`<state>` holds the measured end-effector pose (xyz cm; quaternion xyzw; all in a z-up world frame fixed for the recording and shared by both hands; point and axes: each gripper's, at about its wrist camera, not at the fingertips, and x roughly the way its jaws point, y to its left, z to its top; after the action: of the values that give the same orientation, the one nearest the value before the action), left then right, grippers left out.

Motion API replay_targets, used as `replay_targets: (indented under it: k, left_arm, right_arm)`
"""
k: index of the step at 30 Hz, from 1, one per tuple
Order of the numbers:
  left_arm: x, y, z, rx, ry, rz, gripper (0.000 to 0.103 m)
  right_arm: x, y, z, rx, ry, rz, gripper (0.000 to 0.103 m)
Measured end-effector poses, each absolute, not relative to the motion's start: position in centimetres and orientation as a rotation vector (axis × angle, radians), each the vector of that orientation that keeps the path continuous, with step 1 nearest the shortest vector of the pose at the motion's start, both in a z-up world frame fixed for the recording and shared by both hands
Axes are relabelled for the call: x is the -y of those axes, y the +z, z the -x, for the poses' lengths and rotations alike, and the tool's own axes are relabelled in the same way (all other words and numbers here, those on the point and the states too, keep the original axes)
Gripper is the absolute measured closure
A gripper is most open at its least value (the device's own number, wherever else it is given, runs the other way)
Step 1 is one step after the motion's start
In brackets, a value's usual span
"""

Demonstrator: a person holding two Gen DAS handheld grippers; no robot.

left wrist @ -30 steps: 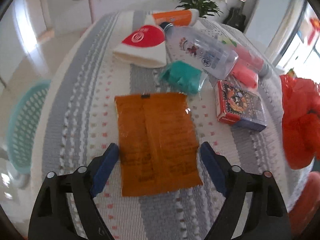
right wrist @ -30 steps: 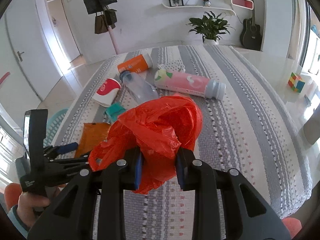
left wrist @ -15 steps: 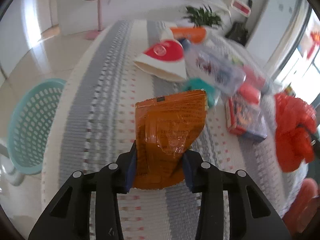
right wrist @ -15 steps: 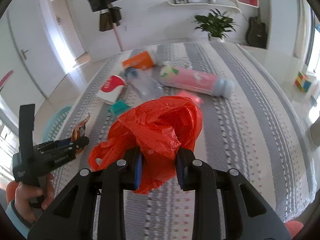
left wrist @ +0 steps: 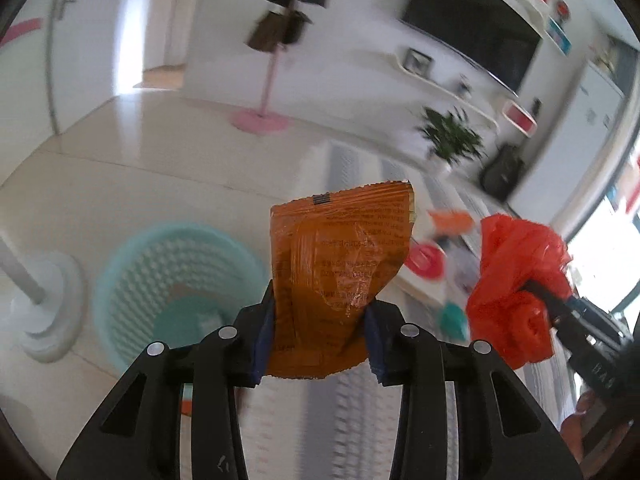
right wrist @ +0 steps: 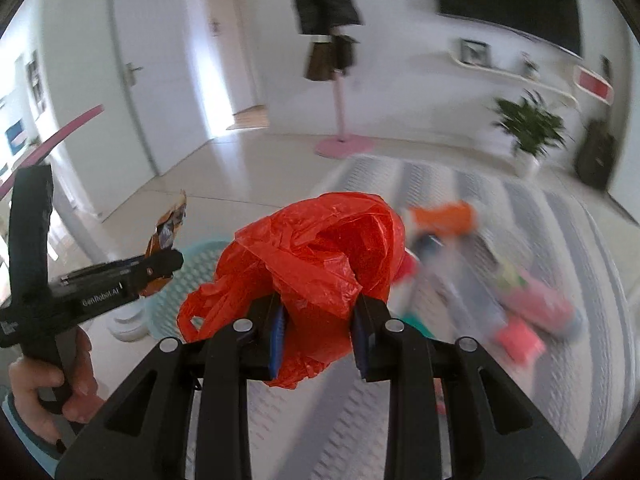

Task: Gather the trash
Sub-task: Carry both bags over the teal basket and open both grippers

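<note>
My left gripper is shut on an orange snack wrapper and holds it in the air, off the table's left edge and above the floor. It also shows from the side in the right wrist view, wrapper sticking up. My right gripper is shut on a crumpled red plastic bag, which also shows in the left wrist view. A turquoise mesh bin stands on the floor below and left of the wrapper.
The striped table still carries blurred items: an orange tube, a clear bottle, a pink bottle, a red-and-white pack. A white stand base sits left of the bin. A pink coat stand is on the floor beyond.
My left gripper closed on the orange wrapper, lifted it off the table and swung it left over the floor near the bin. My right gripper, still holding the red bag, turned left too.
</note>
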<state>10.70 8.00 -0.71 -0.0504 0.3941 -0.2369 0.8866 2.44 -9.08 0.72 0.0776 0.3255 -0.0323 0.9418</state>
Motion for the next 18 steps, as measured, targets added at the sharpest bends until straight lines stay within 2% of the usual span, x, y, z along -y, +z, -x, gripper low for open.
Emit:
replay_targets:
  k: [7,13,18]
  left_arm:
    - [-14.4,-0.3,-15.4,-0.828,-0.336,0.154,0.066]
    - [-18.2,-4.8,-19.6,-0.927,-0.242,0.246,0.066]
    - [-18.8,-9.0,-20.8,-1.002,-0.224,0.272,0.06]
  right_arm:
    - [2.2,-0.3,-9.9,-0.724,0.039,-0.077,0.078]
    - [-1.8,-4.2,-15.1,-0.833,0.086,-0.077,0.077]
    - [-3.3,-7.6,-17.2,-0.917,0.086,-0.064,0.075]
